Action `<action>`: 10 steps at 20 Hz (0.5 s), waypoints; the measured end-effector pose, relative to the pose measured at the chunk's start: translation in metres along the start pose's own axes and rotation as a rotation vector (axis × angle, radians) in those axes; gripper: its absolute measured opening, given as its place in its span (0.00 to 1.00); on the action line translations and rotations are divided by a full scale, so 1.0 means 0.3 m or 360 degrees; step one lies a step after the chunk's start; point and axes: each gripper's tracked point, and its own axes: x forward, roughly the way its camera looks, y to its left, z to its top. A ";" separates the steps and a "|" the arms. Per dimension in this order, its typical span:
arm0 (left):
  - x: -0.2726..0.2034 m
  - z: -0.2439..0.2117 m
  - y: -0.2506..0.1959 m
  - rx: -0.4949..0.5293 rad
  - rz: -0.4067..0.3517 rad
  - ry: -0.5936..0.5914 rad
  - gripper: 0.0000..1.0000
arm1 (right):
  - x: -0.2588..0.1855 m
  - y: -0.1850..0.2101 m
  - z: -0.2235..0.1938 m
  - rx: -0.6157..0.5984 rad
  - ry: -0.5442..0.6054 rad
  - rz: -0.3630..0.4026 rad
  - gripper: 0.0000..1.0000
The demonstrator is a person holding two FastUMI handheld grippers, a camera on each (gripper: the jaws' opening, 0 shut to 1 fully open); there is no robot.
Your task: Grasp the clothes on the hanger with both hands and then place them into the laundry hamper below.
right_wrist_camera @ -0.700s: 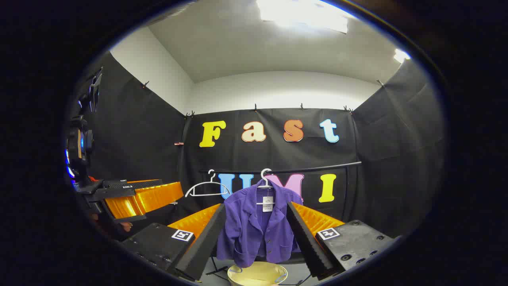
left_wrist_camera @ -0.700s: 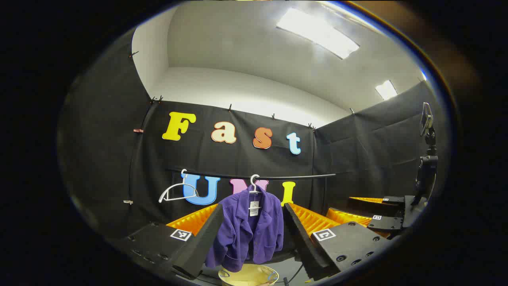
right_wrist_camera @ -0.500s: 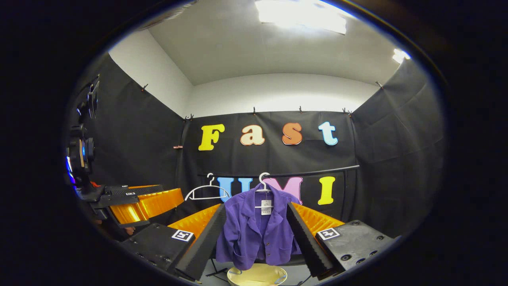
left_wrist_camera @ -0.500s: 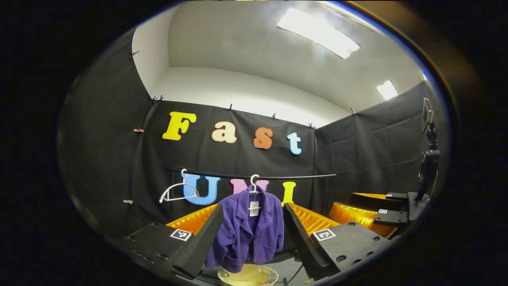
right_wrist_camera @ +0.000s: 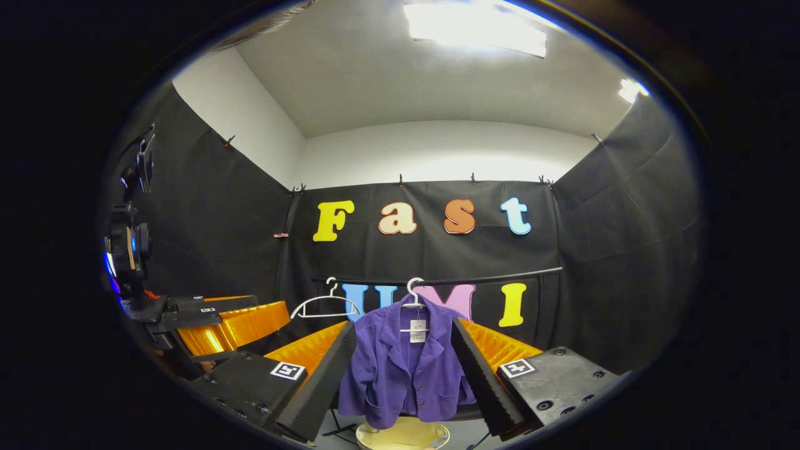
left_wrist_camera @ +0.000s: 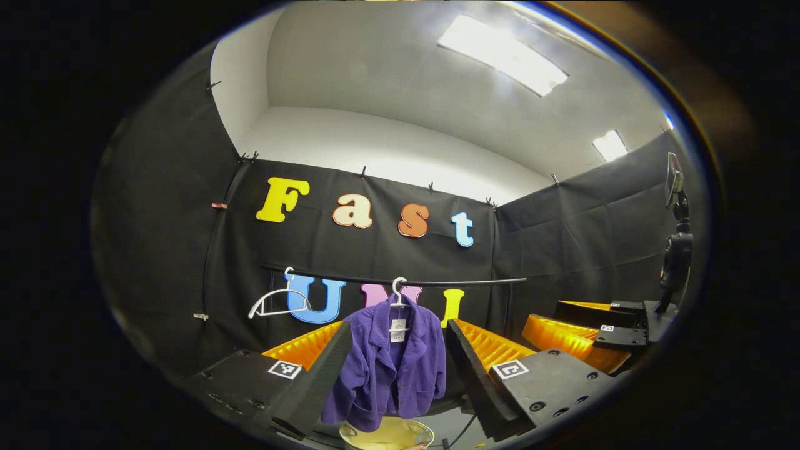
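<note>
A black rail (left_wrist_camera: 400, 281) ran across the booth's back wall, and it carried everything that hung there. Near the rail's middle a purple jacket (left_wrist_camera: 390, 365) hung from a white hanger (left_wrist_camera: 398, 294), front open, with a white tag (left_wrist_camera: 398, 331) dangling at the collar. In the right gripper view the same jacket (right_wrist_camera: 406, 375) appeared straight ahead, still on its hanger (right_wrist_camera: 414, 295).

Directly beneath the jacket's hem stood the pale yellow laundry hamper (left_wrist_camera: 387, 434), of which just the rim and part of the inside were visible at the bottom of the left gripper view; the right gripper view caught its rim too (right_wrist_camera: 403, 434). Whether the hem touched the rim could not be told.

Toward the rail's left end a second white hanger (left_wrist_camera: 278, 303) hung bare and tilted, well apart from the jacket.

The left gripper (left_wrist_camera: 399, 369) was spread wide, its two fingers framing the jacket from a distance and holding nothing. The right gripper (right_wrist_camera: 403, 369) was likewise wide open and empty, the jacket seen between its fingers but not touched. Each gripper also appeared at the side of the other's view: the right one (left_wrist_camera: 600, 334) far off at the right edge, the left one (right_wrist_camera: 212, 319) at the left edge.
</note>
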 end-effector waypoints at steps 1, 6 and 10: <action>-0.001 -0.002 0.003 -0.0002 -0.0005 -0.0004 0.94 | -0.003 -0.001 -0.001 -0.0002 0.0004 -0.0008 0.96; -0.019 0.001 0.011 -0.0014 -0.0043 0.0013 0.94 | -0.012 0.031 -0.009 -0.0011 0.0023 -0.0036 0.97; -0.041 -0.010 0.037 -0.0024 -0.0095 0.0025 0.94 | -0.020 0.066 -0.025 -0.0040 0.0033 -0.0076 0.97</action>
